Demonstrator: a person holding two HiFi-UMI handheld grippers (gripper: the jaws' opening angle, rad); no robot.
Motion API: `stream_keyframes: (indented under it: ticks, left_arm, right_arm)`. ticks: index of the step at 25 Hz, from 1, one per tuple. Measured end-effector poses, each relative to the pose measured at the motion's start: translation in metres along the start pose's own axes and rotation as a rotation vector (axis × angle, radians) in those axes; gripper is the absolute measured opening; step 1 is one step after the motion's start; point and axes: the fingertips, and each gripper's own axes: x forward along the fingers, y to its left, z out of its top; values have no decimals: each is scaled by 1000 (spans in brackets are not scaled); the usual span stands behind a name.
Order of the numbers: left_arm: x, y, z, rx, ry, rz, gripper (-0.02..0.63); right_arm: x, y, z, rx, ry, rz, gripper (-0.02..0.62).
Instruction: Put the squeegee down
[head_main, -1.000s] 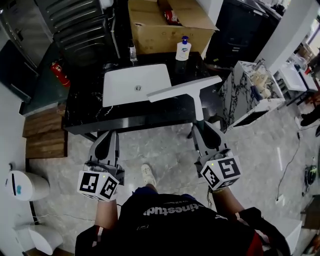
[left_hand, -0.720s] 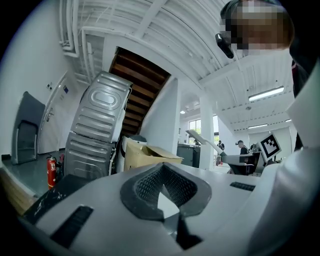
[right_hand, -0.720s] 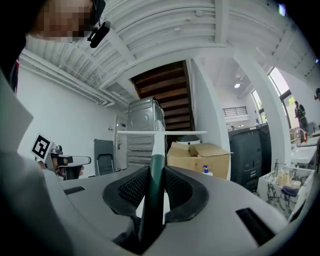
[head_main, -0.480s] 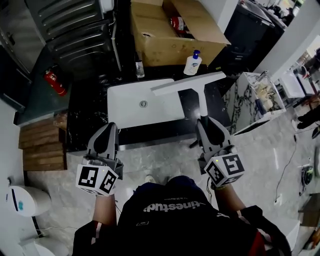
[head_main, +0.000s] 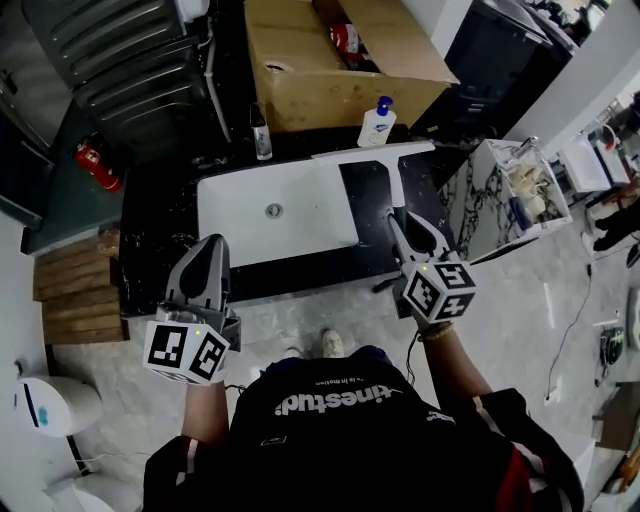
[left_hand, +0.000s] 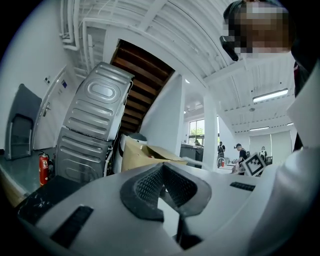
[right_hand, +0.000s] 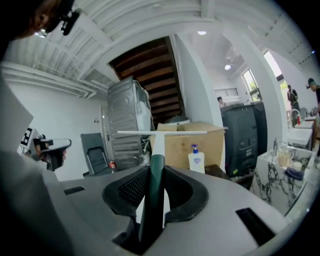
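Counter (head_main: 170, 240) and sink (head_main: 300, 215) lie closer under both grippers than a second ago. The squeegee (head_main: 396, 180) has been carried forward from over the sink's right corner to the bare counter right of the sink. Its blade is just short of the bottle (head_main: 376, 124) and apparently clear of the surface. Judgement: approach largely done, set-down outstanding. The long axis, the handle, points away from the person; the blade lies crosswise at the far end, now squared to the counter's back edge. Right gripper (head_main: 400, 215) is clamped on the dark handle. Left gripper (head_main: 205, 245) has its jaws together, empty, near the counter's front edge.
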Motion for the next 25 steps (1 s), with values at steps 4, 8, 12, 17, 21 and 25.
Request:
stream_keyframes:
  ticks: [4,8,12,17,21,25]
  left_arm:
    - [15,-4,-4,0,13,-2,12]
    - [22,-1,-6,-2,29,12,12]
    - [27,3,-9,-7,44,22,12]
    - [27,10,-10,-8,42,31,12]
    - [26,16,-7,-2,33,39,12]
    - [28,32,-2,26,21,55,12]
  right_arm:
    - [51,-76,-94,57,254,-85,121]
    - [81,-120,-162,39,452,-131,121]
    - [91,-142,-190,-10,567,-181,124]
    - [90,-150,-177,4,499,-203,172]
    - [78,-121,-116,-30,338,-167,172]
    - [64,-51,-17,-107,89,-70,158]
